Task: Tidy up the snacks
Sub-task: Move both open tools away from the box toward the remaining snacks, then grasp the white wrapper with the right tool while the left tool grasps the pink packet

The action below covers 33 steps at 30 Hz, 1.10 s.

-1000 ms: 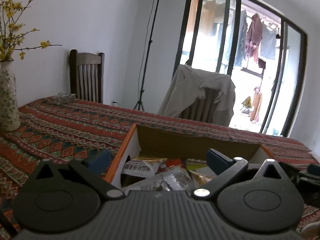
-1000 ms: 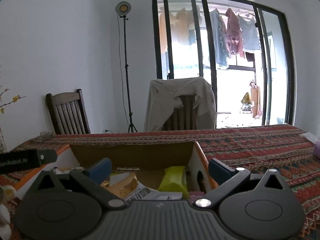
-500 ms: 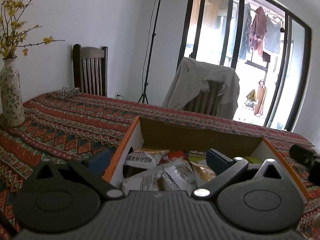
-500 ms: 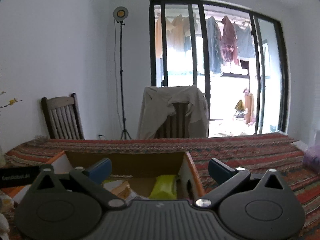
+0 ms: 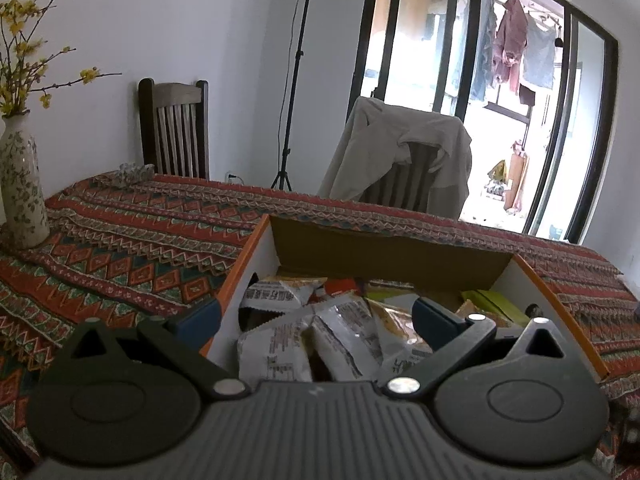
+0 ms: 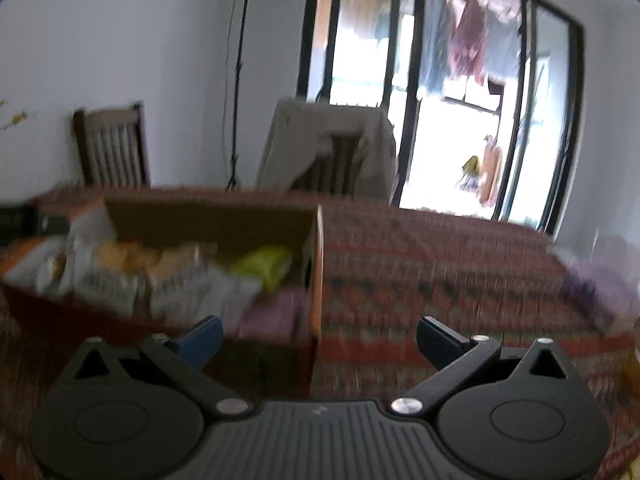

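Observation:
An open cardboard box (image 5: 256,256) with orange edges sits on the patterned tablecloth. It holds several snack packets: white ones (image 5: 280,344) in front and a yellow-green one (image 5: 492,300) at the right. My left gripper (image 5: 316,316) is open and empty, straddling the box's left wall. In the blurred right wrist view the box (image 6: 318,248) lies left of centre, with a yellow-green packet (image 6: 268,264) inside. My right gripper (image 6: 320,332) is open and empty, just in front of the box's right wall.
A floral vase (image 5: 22,192) with yellow flowers stands at the table's left. A wooden chair (image 5: 176,128) and a chair draped with a beige jacket (image 5: 404,156) stand behind the table. A light stand (image 5: 294,72) and glass doors are at the back.
The right gripper has swung up and back to the right, so the box now sits left of centre and the view is blurred. The left gripper has risen slightly over the box.

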{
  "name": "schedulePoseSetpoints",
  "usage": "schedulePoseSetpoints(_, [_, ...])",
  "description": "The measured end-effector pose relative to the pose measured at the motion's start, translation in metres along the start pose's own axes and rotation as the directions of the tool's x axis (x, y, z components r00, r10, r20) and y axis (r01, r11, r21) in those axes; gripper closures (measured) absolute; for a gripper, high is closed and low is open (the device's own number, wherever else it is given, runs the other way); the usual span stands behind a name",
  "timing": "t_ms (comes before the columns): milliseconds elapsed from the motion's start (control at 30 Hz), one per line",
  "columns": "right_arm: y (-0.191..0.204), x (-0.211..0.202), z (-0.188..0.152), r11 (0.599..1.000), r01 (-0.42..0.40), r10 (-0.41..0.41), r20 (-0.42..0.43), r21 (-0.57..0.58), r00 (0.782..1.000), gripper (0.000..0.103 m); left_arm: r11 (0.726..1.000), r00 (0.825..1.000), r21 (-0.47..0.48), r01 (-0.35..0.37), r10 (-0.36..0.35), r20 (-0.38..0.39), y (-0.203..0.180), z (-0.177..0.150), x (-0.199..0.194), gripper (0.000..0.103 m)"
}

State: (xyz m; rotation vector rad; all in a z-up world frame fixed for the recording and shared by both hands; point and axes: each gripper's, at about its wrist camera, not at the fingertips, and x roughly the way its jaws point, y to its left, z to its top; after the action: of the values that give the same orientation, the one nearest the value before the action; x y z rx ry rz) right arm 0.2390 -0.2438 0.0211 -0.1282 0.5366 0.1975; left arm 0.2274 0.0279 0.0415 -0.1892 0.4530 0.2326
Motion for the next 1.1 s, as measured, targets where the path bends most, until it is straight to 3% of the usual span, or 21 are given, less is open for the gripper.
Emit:
schedulePoseSetpoints(100, [-0.008,0.007,-0.023,0.999,-0.040,0.040,-0.109,0.001,0.993,0.000,1.000,1.000,0.007,-0.008,0.008,-0.018,-0.003,-0.002,0.000,0.000])
schedulePoseSetpoints(300, [-0.017,0.010,-0.042,0.994,-0.099,0.105,-0.172,0.043,0.980,0.000,0.999,0.999,0.031,-0.030,0.031,-0.024,-0.013,-0.001,-0.005,0.000])
schedulePoseSetpoints(467, [-0.012,0.023,-0.050,0.992,-0.120,0.124,-0.222,0.030,0.967,0.000,0.999,0.997,0.054,0.005,-0.001,-0.075,-0.018,-0.005,-0.020,0.000])
schedulePoseSetpoints(633, [-0.008,0.021,-0.060,0.993,-0.116,0.119,-0.172,0.026,0.978,0.000,0.997,0.995,0.070,-0.013,0.020,-0.094,-0.015,-0.016,-0.040,0.000])
schedulePoseSetpoints(967, [-0.010,0.023,-0.058,0.991,-0.126,0.130,-0.169,0.033,0.977,0.001,0.998,0.992,0.064,-0.022,0.029,-0.120,-0.027,-0.037,-0.067,0.000])
schedulePoseSetpoints(1100, [-0.012,0.018,-0.058,0.990,-0.138,0.141,-0.150,0.031,0.978,0.019,0.997,0.989,0.066,-0.026,0.036,-0.143,-0.031,-0.050,-0.071,0.000])
